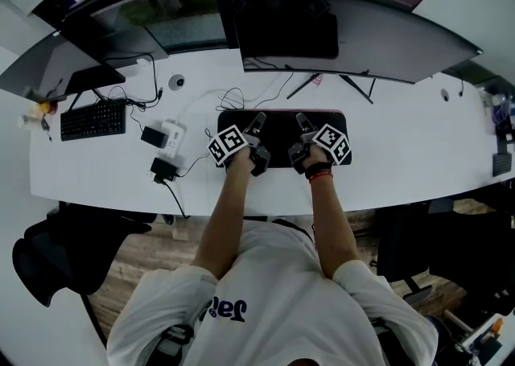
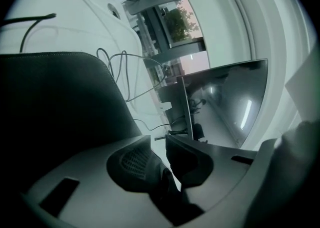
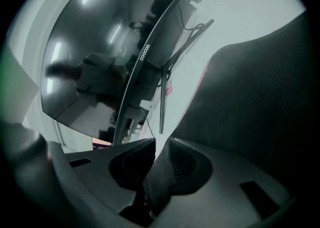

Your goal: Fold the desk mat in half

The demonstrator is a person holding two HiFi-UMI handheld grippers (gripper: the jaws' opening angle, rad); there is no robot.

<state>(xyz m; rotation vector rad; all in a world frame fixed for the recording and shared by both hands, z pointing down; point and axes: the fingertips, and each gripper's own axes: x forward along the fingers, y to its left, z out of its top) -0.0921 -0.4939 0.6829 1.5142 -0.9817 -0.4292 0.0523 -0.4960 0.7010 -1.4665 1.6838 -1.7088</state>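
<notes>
Black and finely textured, the desk mat (image 1: 282, 133) lies flat on the white counter (image 1: 402, 143), directly in front of the person and just before the foot of the curved monitor (image 1: 362, 34). Its long axis runs from left to right, parallel to the front edge of the counter, and a thin pink line shows along its far edge. Both tools rest over the mat and point away from the person, toward the monitor. The left hand-held gripper (image 1: 259, 118) is over the left half and the right hand-held gripper (image 1: 299, 120) is over the right half, so each one is equally near to its own end. In the left gripper view the jaws of that hand-held gripper (image 2: 157, 139) stand a little apart, with bright counter visible in the gap and the mat (image 2: 55, 101) beside them on the left. In the right gripper view the jaws of the other one (image 3: 161, 142) are also a little apart; an edge of the mat (image 3: 260, 96) passes loosely between them and is not pinched. I judge that the mat is perhaps already doubled, because it looks short and shows the pink edge
</notes>
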